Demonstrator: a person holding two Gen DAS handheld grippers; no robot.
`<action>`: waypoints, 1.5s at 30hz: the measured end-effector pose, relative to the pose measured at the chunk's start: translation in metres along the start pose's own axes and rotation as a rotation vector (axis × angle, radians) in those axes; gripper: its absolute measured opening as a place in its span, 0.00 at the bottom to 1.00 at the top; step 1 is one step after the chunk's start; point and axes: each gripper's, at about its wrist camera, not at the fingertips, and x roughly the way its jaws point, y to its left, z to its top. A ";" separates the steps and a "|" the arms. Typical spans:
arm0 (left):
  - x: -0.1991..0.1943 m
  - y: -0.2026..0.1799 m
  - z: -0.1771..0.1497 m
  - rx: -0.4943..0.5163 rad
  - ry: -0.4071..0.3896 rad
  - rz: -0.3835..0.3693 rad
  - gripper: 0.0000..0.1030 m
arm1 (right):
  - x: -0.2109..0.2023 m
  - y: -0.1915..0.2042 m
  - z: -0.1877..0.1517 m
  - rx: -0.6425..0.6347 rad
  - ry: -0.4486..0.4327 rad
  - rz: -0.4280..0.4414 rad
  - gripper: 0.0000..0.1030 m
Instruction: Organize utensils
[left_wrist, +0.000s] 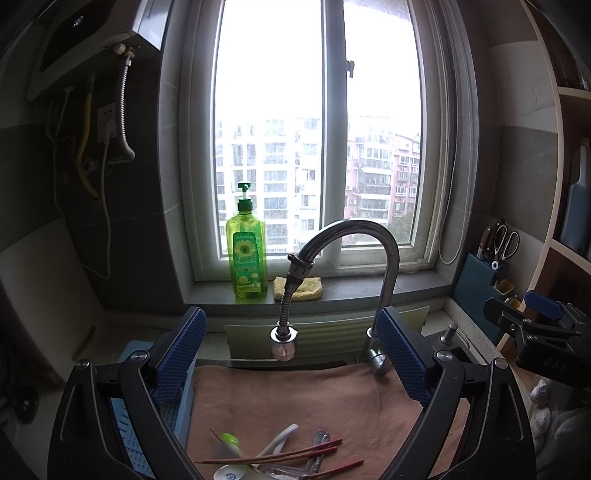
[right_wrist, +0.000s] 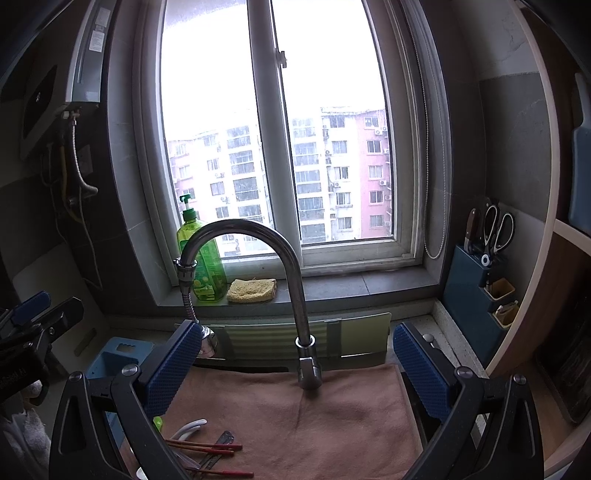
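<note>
Below and between the spread blue pads of the left tongs (left_wrist: 291, 354) lies the heap of utensils (left_wrist: 280, 456): red chopsticks (left_wrist: 273, 458), white spoon handles, a metal piece and something green-tipped, all crossed over one another on a brown towel (left_wrist: 295, 398) that covers the sink area. Left of these tongs, partly behind the left pad, sits a blue tray (left_wrist: 136, 435); whether it holds anything cannot be told. Ahead of them the faucet (left_wrist: 354, 236) arches over the towel, with a green soap bottle (left_wrist: 246, 254) and a yellow sponge (left_wrist: 297, 288) beyond on the sill.

The right tongs (right_wrist: 291, 365) hang just right of the left ones, also spread wide and gripping nothing. From their view the utensils lie down and to the left, near the left pad, while the towel straight below is bare. Far to their right, on the counter by the wall, stands a blue holder (right_wrist: 476, 291) with scissors (right_wrist: 496, 232), a knife handle and small open cups.

By this showing the sorting has hardly begun: every utensil in view is still in the one heap, and neither pair of tongs touches any. Likely each piece must yet be picked out and carried to the tray or the holder.
</note>
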 end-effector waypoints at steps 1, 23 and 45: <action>0.001 0.002 -0.001 0.001 0.009 0.001 0.91 | 0.000 -0.001 0.000 0.002 0.001 0.003 0.99; 0.015 0.095 -0.082 -0.053 0.314 0.157 0.91 | 0.058 0.007 -0.064 0.011 0.255 0.139 0.99; 0.027 0.098 -0.135 0.149 0.472 0.023 0.90 | 0.116 0.034 -0.151 0.184 0.664 0.297 0.78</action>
